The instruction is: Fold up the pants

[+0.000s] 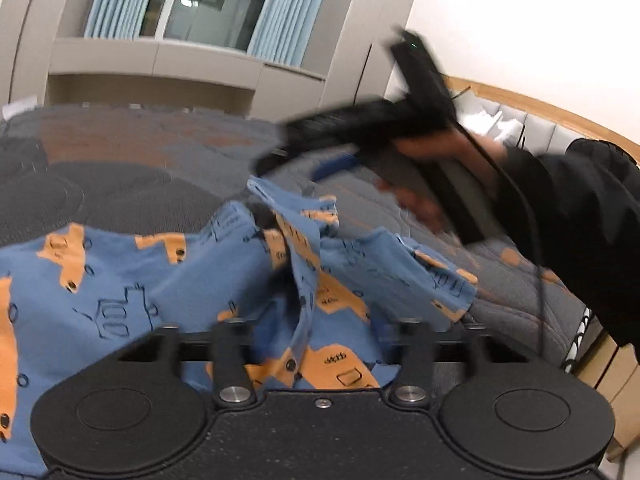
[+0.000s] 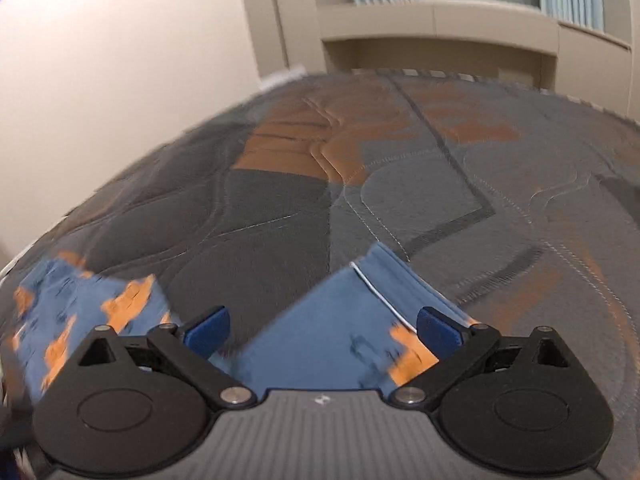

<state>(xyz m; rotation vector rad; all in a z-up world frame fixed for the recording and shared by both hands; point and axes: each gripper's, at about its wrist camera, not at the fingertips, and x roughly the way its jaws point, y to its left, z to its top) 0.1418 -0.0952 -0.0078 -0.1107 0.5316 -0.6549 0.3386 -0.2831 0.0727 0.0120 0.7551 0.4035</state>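
Note:
Blue pants with orange prints lie bunched on the quilted bed. One flap stands up in the middle. My left gripper is low in this heap. Its jaws stand partly apart, cloth drapes over and between them, and the pads do not visibly pinch the fold. My right gripper, blurred, hangs above the pants in a hand. In the right wrist view the right gripper is open wide. The pants with a white-edged hem lie between the fingers, apart from both blue pads.
The grey and orange quilt spreads far beyond the pants. A black sleeve and a cable cross the right side. A wooden headboard stands at right. Beige cabinets and a curtained window stand behind.

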